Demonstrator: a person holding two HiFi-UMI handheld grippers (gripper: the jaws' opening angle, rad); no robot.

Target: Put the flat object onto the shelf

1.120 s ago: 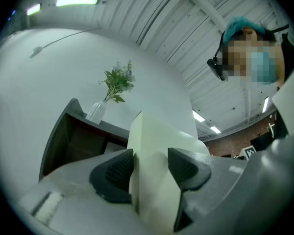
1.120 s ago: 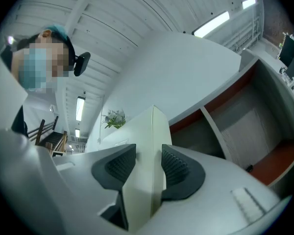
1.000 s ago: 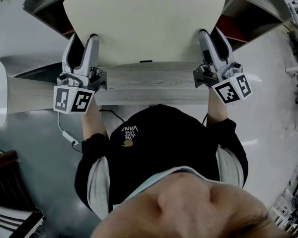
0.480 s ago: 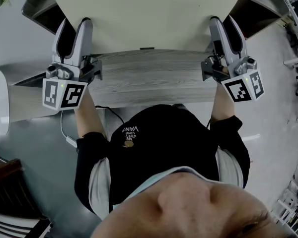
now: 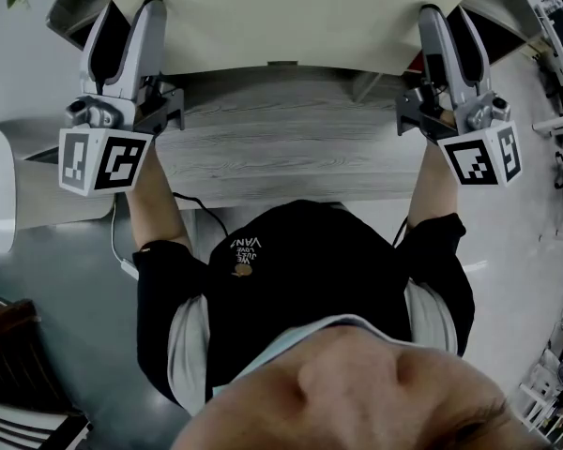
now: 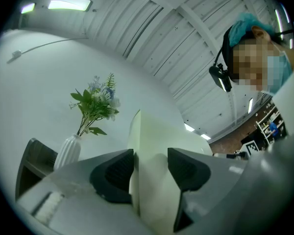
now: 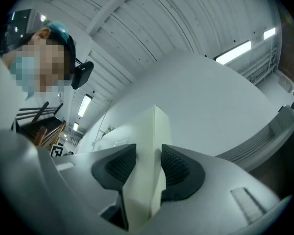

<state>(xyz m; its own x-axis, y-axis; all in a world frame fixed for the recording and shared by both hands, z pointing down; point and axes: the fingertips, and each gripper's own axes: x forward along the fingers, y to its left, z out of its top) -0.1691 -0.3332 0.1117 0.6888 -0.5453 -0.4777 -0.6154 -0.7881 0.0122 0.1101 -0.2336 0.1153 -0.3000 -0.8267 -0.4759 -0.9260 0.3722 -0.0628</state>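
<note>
The panel (image 5: pixel 291 12), a cream flat board with rounded corners, is held in the air by its two side edges. The left gripper (image 5: pixel 131 36) is closed on its left edge and the right gripper (image 5: pixel 450 36) on its right edge. In each gripper view the board is seen pinched between the two dark ribbed pads, one pad on each face. The jaws are therefore neither spread free nor pressed together, but clamped on the board's thickness.

The panel's broad face is turned toward the head camera, and its far part is cut off by the top of that view. It is held above the grey table (image 5: pixel 281 139) and clear of it. The shelf (image 5: pixel 70 3) is seen behind the table at the upper corners of the head view and is largely covered by the panel. A vase (image 6: pixel 68 151) with flowers is seen near its left end in the left gripper view.

The grasp is judged to be done and the placing not yet done, so the carrying step is taken to be in hand. For the next move, the panel would need to be brought forward over the shelf with both hands matched, so that it is neither twisted nor pulled from either grip. The vase side should be kept clear. The jaws should be opened only once the board is borne by the shelf. Which level of the shelf is meant cannot be told.
</note>
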